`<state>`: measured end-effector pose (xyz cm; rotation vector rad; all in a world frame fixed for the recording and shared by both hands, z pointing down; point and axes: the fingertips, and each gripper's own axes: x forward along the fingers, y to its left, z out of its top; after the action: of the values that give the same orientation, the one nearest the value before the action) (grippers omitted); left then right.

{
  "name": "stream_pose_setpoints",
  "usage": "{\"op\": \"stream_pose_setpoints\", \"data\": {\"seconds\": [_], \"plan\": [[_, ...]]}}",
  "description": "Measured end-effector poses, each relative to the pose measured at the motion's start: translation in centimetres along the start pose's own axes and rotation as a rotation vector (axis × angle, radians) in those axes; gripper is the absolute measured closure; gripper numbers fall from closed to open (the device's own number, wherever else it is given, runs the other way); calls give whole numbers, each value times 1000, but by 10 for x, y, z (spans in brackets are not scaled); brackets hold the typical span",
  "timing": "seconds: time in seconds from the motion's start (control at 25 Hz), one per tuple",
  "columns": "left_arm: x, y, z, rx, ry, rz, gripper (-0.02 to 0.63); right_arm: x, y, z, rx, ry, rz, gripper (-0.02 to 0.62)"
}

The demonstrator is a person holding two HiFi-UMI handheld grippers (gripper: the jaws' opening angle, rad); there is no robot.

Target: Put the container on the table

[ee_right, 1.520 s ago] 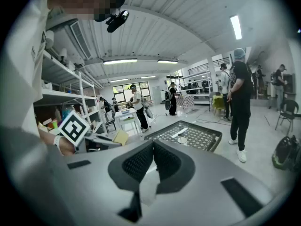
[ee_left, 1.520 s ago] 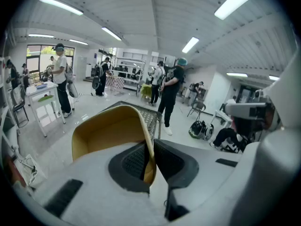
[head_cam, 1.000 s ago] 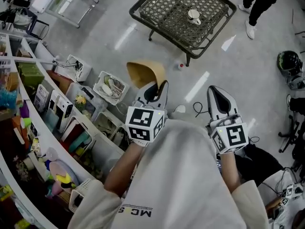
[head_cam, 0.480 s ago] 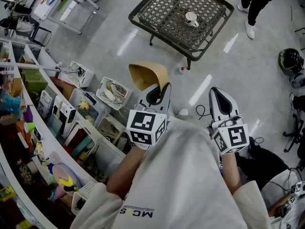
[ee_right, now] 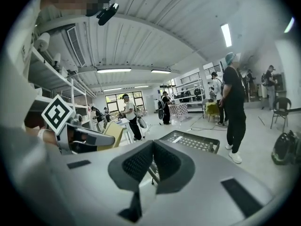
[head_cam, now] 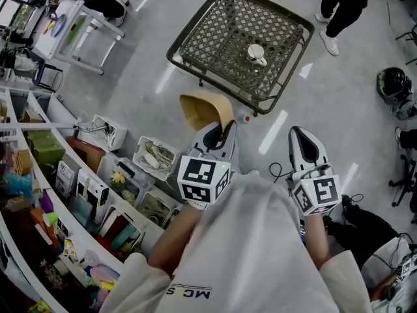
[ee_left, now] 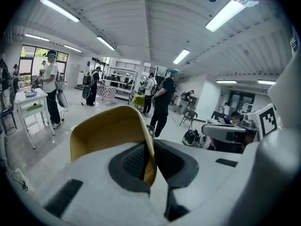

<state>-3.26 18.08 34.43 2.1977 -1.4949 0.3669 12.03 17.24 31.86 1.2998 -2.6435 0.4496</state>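
A tan, square-mouthed container hangs in the air ahead of me, its near wall pinched by my left gripper, which is shut on it. In the left gripper view the yellow-tan container rises from between the closed jaws. My right gripper is shut with nothing in it, level with the left one. The low table with a dark lattice top stands on the floor beyond, with a small white cup on it. The right gripper view shows that table ahead.
White shelving full of boxes and bins runs along my left. A person's dark legs stand past the table at the upper right. A black helmet and cables lie on the floor to the right.
The table has shifted lower and nearer in the head view; both grippers and the held container keep their pose and have drifted slightly toward it.
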Motion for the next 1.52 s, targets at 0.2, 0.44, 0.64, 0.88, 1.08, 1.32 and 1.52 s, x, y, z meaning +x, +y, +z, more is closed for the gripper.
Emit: {"op": "stream_pose_setpoints", "data": {"seconds": [0.2, 0.44, 0.64, 0.88, 1.08, 1.32, 1.52], "plan": [[47, 53, 41, -10, 11, -41, 561, 65, -16, 31, -2, 23, -58, 577], [92, 103, 80, -13, 30, -112, 560, 137, -22, 62, 5, 31, -120, 577], [114, 117, 96, -13, 39, -134, 560, 165, -22, 66, 13, 56, -112, 577], [137, 115, 104, 15, 41, -135, 560, 173, -42, 76, 4, 51, -104, 577], [150, 107, 113, 29, 41, -135, 560, 177, -54, 83, -29, 55, -67, 577], [168, 101, 111, 60, 75, -140, 560, 185, -60, 86, -49, 48, -37, 577], [182, 95, 91, 109, 148, -152, 560, 182, -71, 81, -22, 54, -49, 577]]}}
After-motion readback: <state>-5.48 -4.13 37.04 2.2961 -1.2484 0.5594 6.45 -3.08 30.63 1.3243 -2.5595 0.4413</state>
